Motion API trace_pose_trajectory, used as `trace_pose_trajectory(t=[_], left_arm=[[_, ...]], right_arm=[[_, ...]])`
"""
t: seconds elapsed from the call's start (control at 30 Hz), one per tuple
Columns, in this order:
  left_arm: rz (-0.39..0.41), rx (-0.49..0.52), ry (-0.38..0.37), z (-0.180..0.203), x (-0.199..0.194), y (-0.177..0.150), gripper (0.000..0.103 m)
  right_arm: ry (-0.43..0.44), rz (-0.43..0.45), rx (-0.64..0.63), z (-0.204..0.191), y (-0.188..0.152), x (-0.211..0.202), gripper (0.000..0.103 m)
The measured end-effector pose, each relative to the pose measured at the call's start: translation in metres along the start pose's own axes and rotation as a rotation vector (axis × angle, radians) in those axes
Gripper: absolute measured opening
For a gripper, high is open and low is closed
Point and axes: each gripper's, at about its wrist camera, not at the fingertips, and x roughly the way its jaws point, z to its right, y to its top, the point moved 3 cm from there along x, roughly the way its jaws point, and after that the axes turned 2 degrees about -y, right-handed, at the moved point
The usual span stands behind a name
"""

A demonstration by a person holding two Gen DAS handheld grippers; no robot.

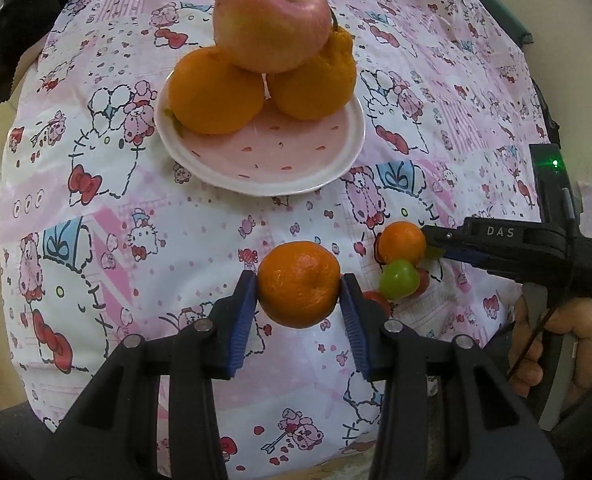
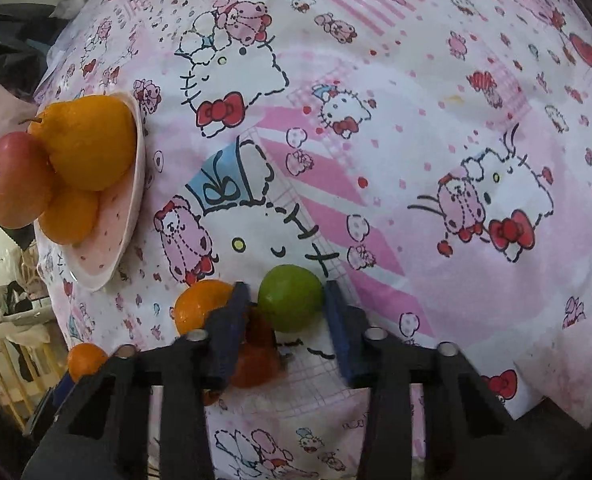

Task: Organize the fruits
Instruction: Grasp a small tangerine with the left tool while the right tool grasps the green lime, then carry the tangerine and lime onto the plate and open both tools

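My left gripper [image 1: 299,286] is shut on an orange mandarin [image 1: 299,285], its blue pads pressing both sides just over the cloth. Beyond it a pink plate [image 1: 280,160] carries two big oranges [image 1: 214,92] with a red apple [image 1: 272,16] stacked on top. At the right lies a small cluster: a second mandarin [image 1: 401,242], a green fruit [image 1: 399,280] and red fruits. My right gripper [image 2: 288,308] is shut on that green fruit [image 2: 290,298]. The mandarin [image 2: 200,304] sits against its left finger, and a red fruit [image 2: 256,356] lies under the jaws. The plate [image 2: 132,200] is at far left.
A pink cartoon-print cloth [image 1: 96,220] covers the whole table. A person's hand [image 1: 555,340] holds the right gripper's handle [image 1: 535,248] at the right edge. A dark bag [image 1: 24,20] lies past the cloth's far left. Wooden furniture [image 2: 8,344] stands beyond the table's left edge.
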Motion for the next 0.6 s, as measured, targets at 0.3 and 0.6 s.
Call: trace_pose_trajectory(t=[0.3, 0.6], left_arm=[[0.016, -0.022, 0.029, -0.008, -0.001, 0.003, 0.038], [0.144, -0.067, 0.046, -0.024, -0.019, 0.022, 0.038]], right_arm=[[0.067, 0.044, 0.004, -0.001, 0.001, -0.019, 0.033], [0.214, 0.123, -0.101, -0.043, 0.009, -0.05, 0.033]])
